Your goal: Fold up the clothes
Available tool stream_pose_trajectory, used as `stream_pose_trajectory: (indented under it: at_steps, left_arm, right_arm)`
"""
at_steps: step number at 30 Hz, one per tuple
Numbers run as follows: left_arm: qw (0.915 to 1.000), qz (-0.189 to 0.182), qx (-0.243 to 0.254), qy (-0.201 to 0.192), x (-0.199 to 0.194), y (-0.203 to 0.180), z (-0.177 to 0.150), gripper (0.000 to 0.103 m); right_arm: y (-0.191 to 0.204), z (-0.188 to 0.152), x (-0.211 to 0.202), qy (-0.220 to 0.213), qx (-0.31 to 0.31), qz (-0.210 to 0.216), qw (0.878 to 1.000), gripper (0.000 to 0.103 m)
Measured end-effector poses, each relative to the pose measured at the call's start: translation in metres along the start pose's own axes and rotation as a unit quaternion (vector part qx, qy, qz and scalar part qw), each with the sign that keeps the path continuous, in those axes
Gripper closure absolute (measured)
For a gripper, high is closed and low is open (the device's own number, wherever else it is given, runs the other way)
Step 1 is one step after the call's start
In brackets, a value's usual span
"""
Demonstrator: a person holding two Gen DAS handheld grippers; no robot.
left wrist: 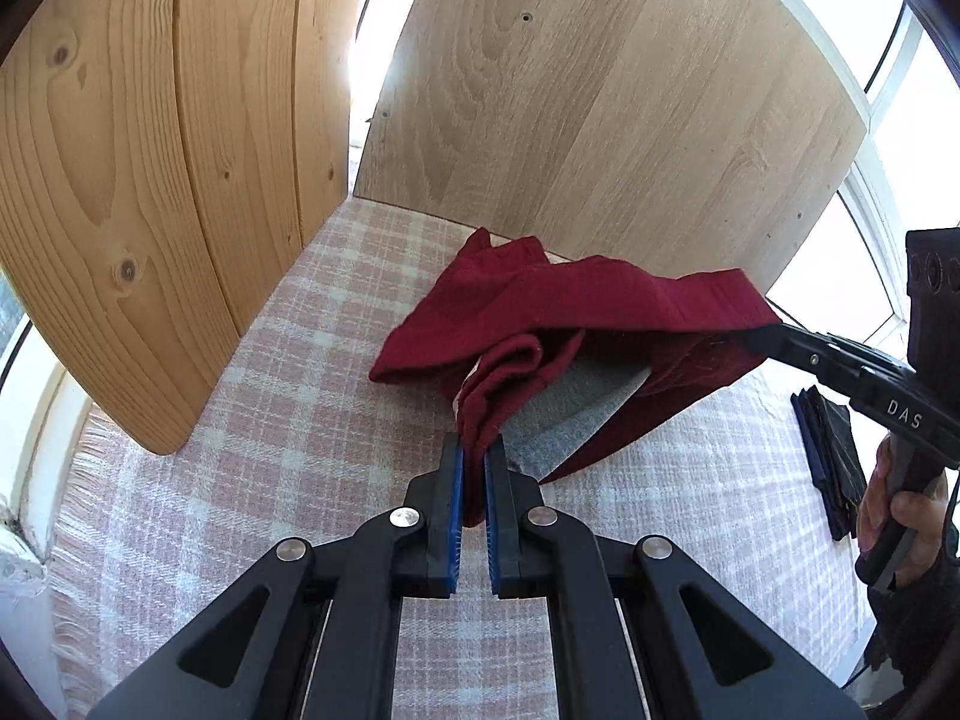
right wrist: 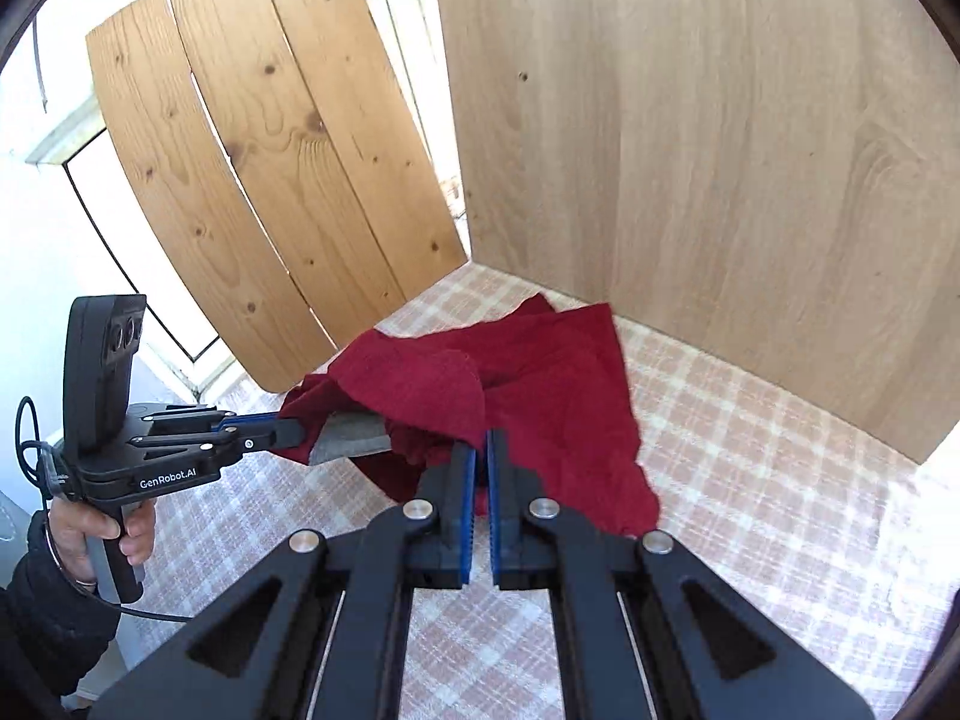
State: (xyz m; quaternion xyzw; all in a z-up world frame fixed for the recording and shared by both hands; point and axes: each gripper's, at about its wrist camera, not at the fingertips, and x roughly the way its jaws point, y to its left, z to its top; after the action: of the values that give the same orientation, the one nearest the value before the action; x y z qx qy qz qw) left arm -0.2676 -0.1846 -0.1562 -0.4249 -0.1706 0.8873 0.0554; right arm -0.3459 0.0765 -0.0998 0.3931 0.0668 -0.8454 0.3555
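A dark red garment (left wrist: 540, 312) with a grey inner patch (left wrist: 576, 402) hangs slack above the pink checked cloth (left wrist: 300, 420), held up at two ends. My left gripper (left wrist: 474, 450) is shut on a bunched red edge near the middle of the left wrist view. My right gripper (right wrist: 481, 450) is shut on another red edge. From the left wrist camera the right gripper (left wrist: 762, 339) shows at the right with fabric pinched in its tips. From the right wrist camera the left gripper (right wrist: 294, 432) shows at the left, clamping the cloth beside the grey patch (right wrist: 354, 438).
Upright pine boards (left wrist: 150, 180) stand at the left and a pale wood panel (left wrist: 600, 108) at the back, closing in the checked surface. A folded dark garment (left wrist: 831, 456) lies at the right edge. A hand (right wrist: 90, 534) in a dark sleeve holds the left gripper's handle. Bright windows lie behind.
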Motion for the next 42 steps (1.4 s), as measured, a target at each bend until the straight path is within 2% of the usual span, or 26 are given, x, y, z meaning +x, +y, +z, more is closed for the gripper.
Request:
stream_pose_trajectory:
  at_steps: [2, 4, 10, 14, 16, 18, 20, 21, 22, 24, 25, 28, 29, 30, 31, 32, 34, 38, 40, 42]
  left_arm:
    - [0.9998, 0.006, 0.015, -0.015, -0.018, -0.012, 0.004, 0.098]
    - [0.9992, -0.007, 0.026, -0.028, -0.038, -0.024, 0.006, 0.098]
    - [0.9949, -0.039, 0.08, -0.047, -0.097, -0.077, -0.003, 0.098]
    - [0.9893, -0.074, 0.118, -0.044, -0.121, -0.117, -0.015, 0.098]
    - [0.9857, -0.096, 0.135, -0.031, -0.122, -0.134, -0.023, 0.097]
    - [0.9843, -0.111, 0.137, 0.002, -0.11, -0.14, -0.037, 0.092]
    - [0.9859, -0.099, 0.125, 0.049, -0.092, -0.13, -0.056, 0.08]
    - [0.9865, -0.087, 0.121, 0.069, -0.086, -0.123, -0.066, 0.079]
    - [0.9865, -0.075, 0.116, 0.088, -0.08, -0.117, -0.077, 0.079]
    - [0.9863, -0.049, 0.106, 0.117, -0.073, -0.101, -0.095, 0.079]
    - [0.9868, -0.041, 0.097, 0.123, -0.075, -0.092, -0.101, 0.079]
    - [0.9874, -0.022, 0.081, 0.134, -0.08, -0.075, -0.116, 0.075]
    - [0.9881, -0.023, 0.077, 0.131, -0.081, -0.074, -0.117, 0.075]
    - [0.9888, -0.024, 0.072, 0.128, -0.081, -0.073, -0.118, 0.075]
    - [0.9893, -0.031, 0.068, 0.125, -0.081, -0.074, -0.118, 0.075]
    - [0.9898, -0.032, 0.068, 0.121, -0.08, -0.078, -0.118, 0.075]
    - [0.9901, -0.034, 0.072, 0.116, -0.077, -0.087, -0.118, 0.075]
    - [0.9908, -0.037, 0.068, 0.111, -0.071, -0.096, -0.113, 0.075]
    - [0.9915, -0.037, 0.057, 0.111, -0.069, -0.096, -0.111, 0.075]
    - [0.9918, -0.038, 0.044, 0.114, -0.066, -0.093, -0.11, 0.075]
  right_arm:
    - [-0.007, 0.013, -0.033, -0.028, 0.008, -0.015, 0.999, 0.1]
    - [-0.013, 0.022, -0.066, -0.048, 0.016, -0.022, 0.998, 0.1]
    - [0.001, 0.012, -0.156, -0.08, 0.023, -0.018, 0.996, 0.1]
    - [0.009, -0.006, -0.2, -0.086, 0.023, -0.034, 0.995, 0.1]
    - [0.013, -0.022, -0.215, -0.083, 0.035, -0.038, 0.995, 0.1]
    - [0.013, -0.047, -0.212, -0.046, 0.067, -0.032, 0.996, 0.099]
    - [0.018, -0.081, -0.185, 0.047, 0.091, 0.02, 0.995, 0.094]
    - [0.026, -0.105, -0.165, 0.106, 0.084, 0.036, 0.99, 0.09]
    - [0.036, -0.129, -0.148, 0.161, 0.065, 0.032, 0.984, 0.09]
    - [0.048, -0.16, -0.132, 0.224, 0.033, 0.022, 0.974, 0.09]
    - [0.049, -0.168, -0.131, 0.232, 0.028, 0.03, 0.972, 0.09]
    - [0.032, -0.157, -0.141, 0.211, 0.033, 0.04, 0.976, 0.087]
    - [0.025, -0.144, -0.138, 0.194, 0.024, 0.024, 0.98, 0.071]
    - [0.019, -0.13, -0.128, 0.176, 0.004, -0.001, 0.984, 0.043]
    - [0.013, -0.116, -0.118, 0.159, -0.016, -0.026, 0.987, 0.033]
    - [0.008, -0.103, -0.104, 0.145, -0.041, -0.036, 0.988, 0.028]
    - [0.005, -0.079, -0.07, 0.133, -0.091, -0.042, 0.986, 0.028]
    - [0.01, -0.051, 0.01, 0.206, -0.176, 0.018, 0.962, 0.028]
    - [0.022, -0.049, 0.041, 0.244, -0.232, 0.054, 0.94, 0.028]
    - [0.033, -0.052, 0.065, 0.266, -0.281, 0.068, 0.92, 0.028]
